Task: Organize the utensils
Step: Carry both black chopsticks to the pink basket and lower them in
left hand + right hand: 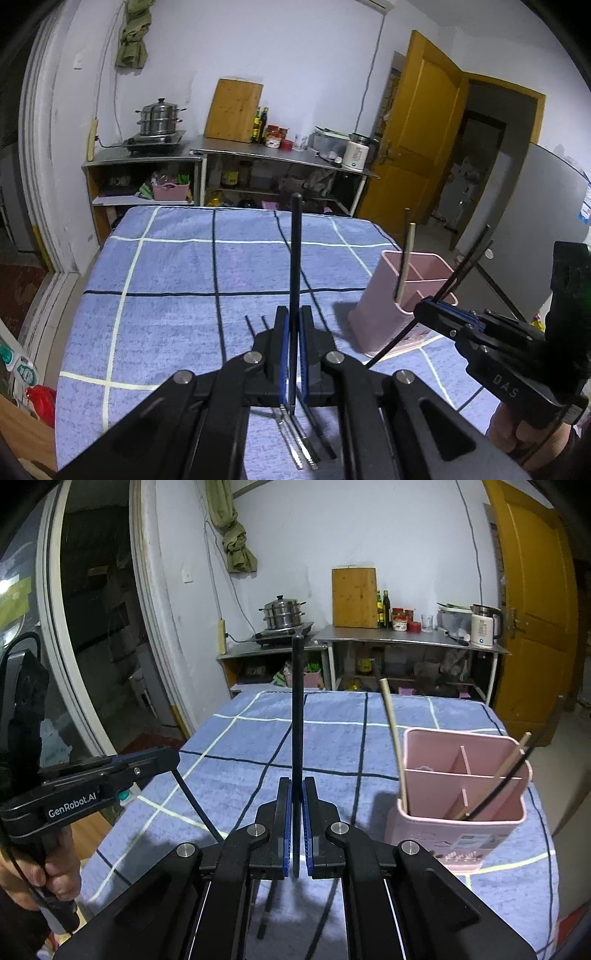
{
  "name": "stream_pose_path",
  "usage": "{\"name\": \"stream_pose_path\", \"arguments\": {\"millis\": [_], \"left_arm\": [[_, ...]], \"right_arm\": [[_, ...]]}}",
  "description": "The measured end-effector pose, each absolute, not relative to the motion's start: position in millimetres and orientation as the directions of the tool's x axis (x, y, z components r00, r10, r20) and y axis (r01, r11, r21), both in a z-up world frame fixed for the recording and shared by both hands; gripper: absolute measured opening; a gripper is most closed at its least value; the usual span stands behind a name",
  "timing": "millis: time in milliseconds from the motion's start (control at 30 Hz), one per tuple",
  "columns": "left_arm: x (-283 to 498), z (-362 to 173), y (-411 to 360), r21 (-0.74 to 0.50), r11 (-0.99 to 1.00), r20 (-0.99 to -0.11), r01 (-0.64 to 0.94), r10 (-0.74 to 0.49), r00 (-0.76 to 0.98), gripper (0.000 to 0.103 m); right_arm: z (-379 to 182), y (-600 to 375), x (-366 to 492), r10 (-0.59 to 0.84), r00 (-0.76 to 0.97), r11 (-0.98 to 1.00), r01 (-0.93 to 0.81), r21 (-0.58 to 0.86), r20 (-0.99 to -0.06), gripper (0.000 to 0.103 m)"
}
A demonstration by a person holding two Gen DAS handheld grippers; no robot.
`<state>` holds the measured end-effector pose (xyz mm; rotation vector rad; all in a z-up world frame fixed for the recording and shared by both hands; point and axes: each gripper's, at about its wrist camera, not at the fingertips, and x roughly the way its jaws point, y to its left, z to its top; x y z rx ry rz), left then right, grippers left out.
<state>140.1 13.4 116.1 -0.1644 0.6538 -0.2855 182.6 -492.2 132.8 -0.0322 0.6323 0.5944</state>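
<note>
My left gripper (294, 321) is shut on a black chopstick (294, 258) that stands upright above the blue checked tablecloth (177, 266). My right gripper (296, 794) is shut on another black chopstick (297, 709), also upright. The pink divided utensil holder (458, 805) stands at the right and holds wooden chopsticks (393, 738) and a black one. In the left wrist view the holder (391, 306) sits just left of the right gripper (428, 310). Black chopsticks with metal tips (299, 443) lie on the cloth under my left gripper. The left gripper also shows in the right wrist view (166, 757).
A steel counter (280, 153) at the back wall carries a steamer pot (159, 116), cutting board, bottles and a kettle. A yellow door (413, 136) stands open at the right. A glass door frame is at the left. A red-capped item (38, 400) sits off the table's left edge.
</note>
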Motion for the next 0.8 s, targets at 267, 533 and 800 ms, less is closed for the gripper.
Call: {"name": "stream_pose_path", "arguments": {"millis": [267,533,800], "left_arm": [[142.4,121.6,-20.5,-0.235,0.928,-0.584,0.288,-0.371,0.722,0.005],[151.5,133.4,-57.4,-0.251,0.895,-0.576,0.369,-0.444,0.686,0.005],[163.5,155.3,-83.1,-0.277,0.868,-0.542,0.412,-0.496,0.679,0.005]], "right_arm": [[138.6,-525.2,173.9,0.484,0.673,0.858,-0.492,0.150,-0.560,0.005],[147.5,-562.9,171.0,0.439,0.715,0.890,-0.427,0.157,-0.545,0.005],[165.7,-587.0,178.8,0.412,0.754,0.908,-0.387,0.161,-0.512,0.005]]}}
